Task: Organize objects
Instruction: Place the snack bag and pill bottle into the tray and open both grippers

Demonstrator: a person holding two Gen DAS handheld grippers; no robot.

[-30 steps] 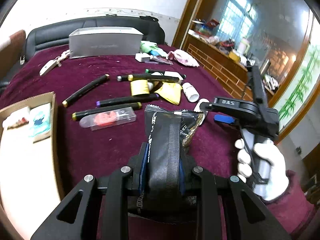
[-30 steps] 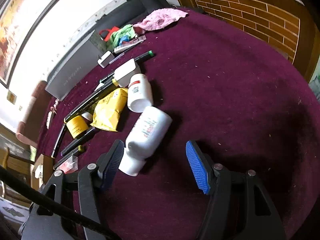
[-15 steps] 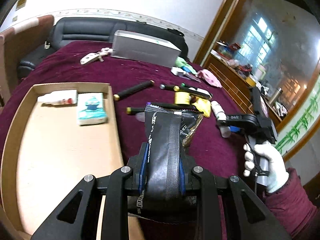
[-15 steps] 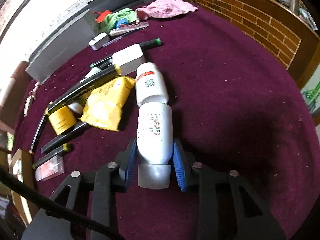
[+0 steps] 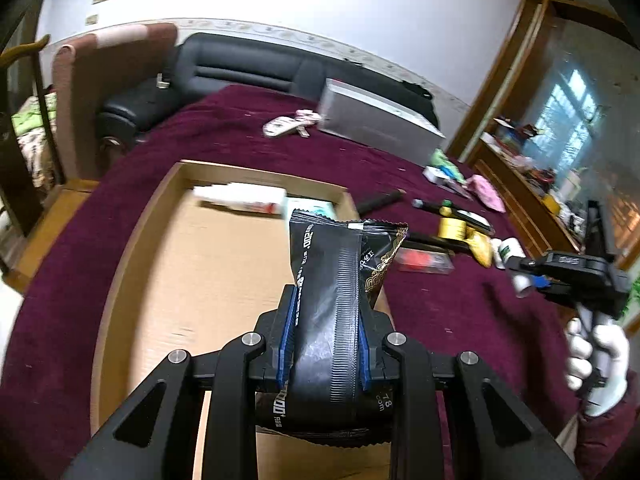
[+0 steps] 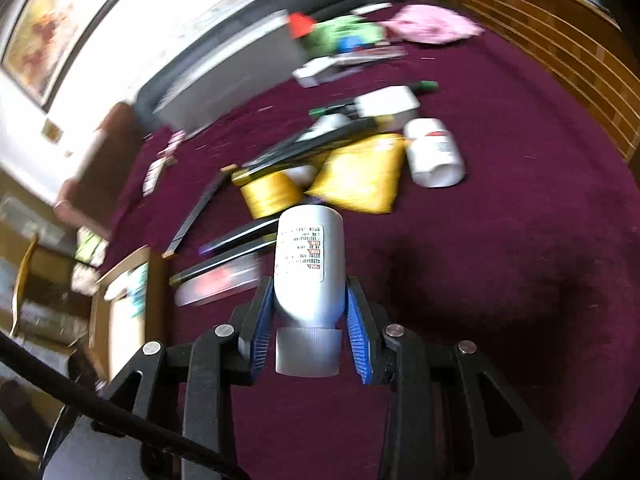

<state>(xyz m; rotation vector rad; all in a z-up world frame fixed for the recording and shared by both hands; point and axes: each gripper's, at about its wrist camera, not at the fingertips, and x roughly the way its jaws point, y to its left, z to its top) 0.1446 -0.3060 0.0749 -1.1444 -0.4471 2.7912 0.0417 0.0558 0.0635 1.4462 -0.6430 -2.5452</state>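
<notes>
Standing in a lived-in home, a sitting room by the look. A black leather sofa (image 5: 248, 70) is sitting behind the worktop (image 5: 224, 128), which is wearing a maroon velvet cloth. A framed painting (image 6: 48, 28) is hanging on the white wall; a wooden cabinet (image 5: 516, 184) is carrying household clutter beside a window (image 5: 572, 116).

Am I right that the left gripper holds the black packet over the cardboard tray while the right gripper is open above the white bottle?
Not quite. The right gripper is shut on the white bottle, as the right wrist view shows. The rest holds: the left gripper holds the black packet over the cardboard tray.
</notes>
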